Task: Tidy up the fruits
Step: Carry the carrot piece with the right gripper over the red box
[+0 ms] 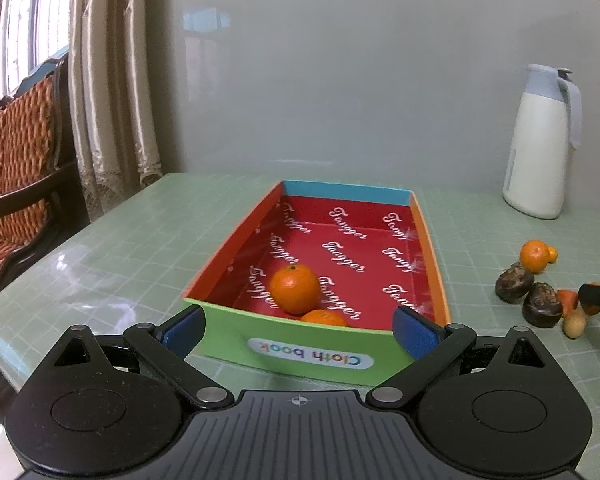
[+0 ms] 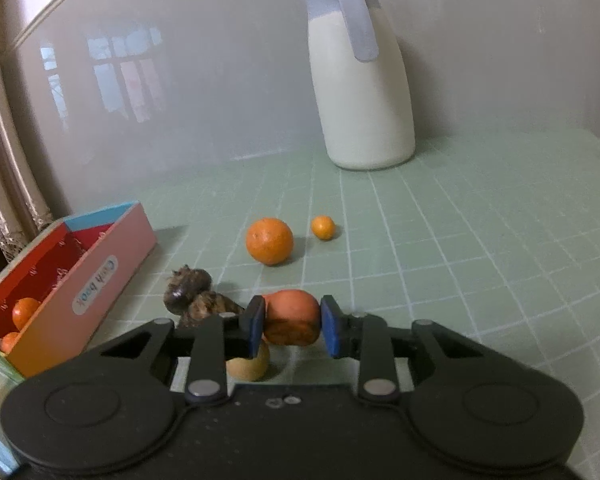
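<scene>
A colourful open box (image 1: 236, 324) labelled "Cloth book" lies on the table with two oranges (image 1: 294, 289) inside. My left gripper (image 1: 300, 330) is open and empty, its pads on either side of the box's near green wall. My right gripper (image 2: 292, 330) is shut on an orange fruit (image 2: 292, 316) just above the table. Next to it are two dark brown fruits (image 2: 188, 286), a small tan fruit (image 2: 249, 364), an orange (image 2: 269, 241) and a tiny orange (image 2: 323, 227). The box also shows at the left of the right wrist view (image 2: 80, 280).
A white jug with a grey lid (image 2: 362, 76) stands at the back of the green gridded table (image 2: 480, 260), also visible in the left wrist view (image 1: 540, 144). A grey wall runs behind. A wooden sofa (image 1: 16, 152) and curtains (image 1: 108, 80) are off the table's left edge.
</scene>
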{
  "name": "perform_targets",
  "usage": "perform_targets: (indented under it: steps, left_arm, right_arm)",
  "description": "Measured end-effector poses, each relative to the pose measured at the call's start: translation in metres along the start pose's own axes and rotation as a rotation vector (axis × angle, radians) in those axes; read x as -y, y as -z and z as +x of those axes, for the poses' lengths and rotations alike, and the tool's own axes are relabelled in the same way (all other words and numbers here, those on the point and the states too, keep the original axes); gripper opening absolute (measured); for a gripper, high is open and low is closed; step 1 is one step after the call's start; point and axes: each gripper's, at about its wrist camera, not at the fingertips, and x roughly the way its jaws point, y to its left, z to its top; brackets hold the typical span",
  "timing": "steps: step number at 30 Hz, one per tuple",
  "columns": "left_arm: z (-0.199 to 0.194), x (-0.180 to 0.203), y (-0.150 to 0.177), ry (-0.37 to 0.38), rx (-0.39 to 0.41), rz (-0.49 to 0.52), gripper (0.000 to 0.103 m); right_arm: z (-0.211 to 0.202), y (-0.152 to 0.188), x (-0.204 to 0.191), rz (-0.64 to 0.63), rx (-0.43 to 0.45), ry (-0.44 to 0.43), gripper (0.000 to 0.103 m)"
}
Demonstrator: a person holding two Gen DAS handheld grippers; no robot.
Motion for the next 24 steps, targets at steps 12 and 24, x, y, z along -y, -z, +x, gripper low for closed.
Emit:
perform_targets:
  steps: [12,24]
  left_arm:
    - [-0.007,-0.036,0.009,-0.067,-0.023,-0.047,0.099]
    - [-0.016,-0.073,0.016,-0.127,-0.026,-0.112,0.099]
  right_arm:
    - [-0.012,-0.013,-0.059,-0.079,0.044,-0.164,0.029]
    - [-0.001,-0.009,-0.151,-0.218,0.003,-0.329,0.029]
